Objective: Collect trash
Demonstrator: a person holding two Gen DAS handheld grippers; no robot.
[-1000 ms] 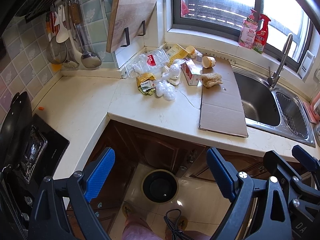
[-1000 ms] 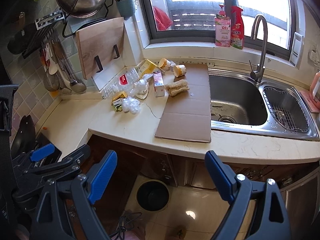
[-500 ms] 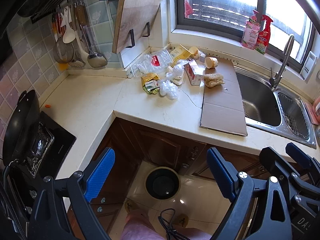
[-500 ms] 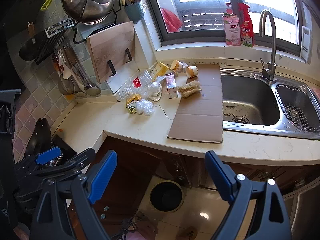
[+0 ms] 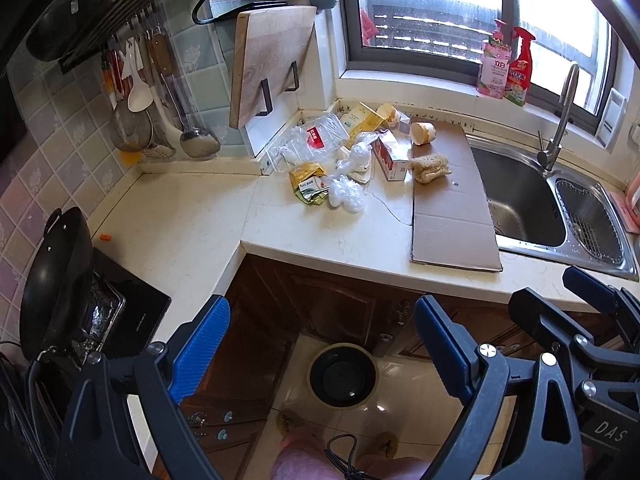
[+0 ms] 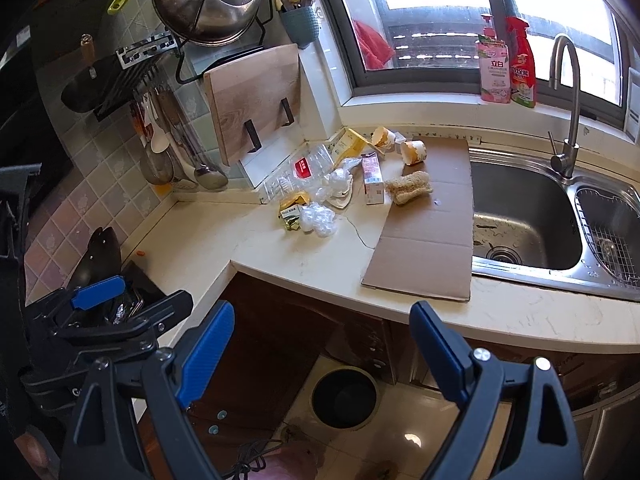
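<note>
Approach step, I judge: both left tongs [image 5: 320, 344] and right tongs [image 6: 320, 344] hang released, empty; trash pile [image 5: 344, 160] lies ahead on the table [image 5: 192, 216], needing a forward reach.

The sink [image 5: 520, 200] runs off the right edge; print on the red-labelled wrapper [image 5: 316, 136] is unreadable.

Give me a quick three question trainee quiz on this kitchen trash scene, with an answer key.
1. True or false: the left gripper holds a piece of trash.
2. What lies on the flattened cardboard? A) loofah sponge B) ladle C) spray bottle
3. Fill in: the round trash bin stands on the ____.

Key: 1 false, both it and the right gripper are open and empty. 2 A, the loofah sponge. 3 floor.
</note>
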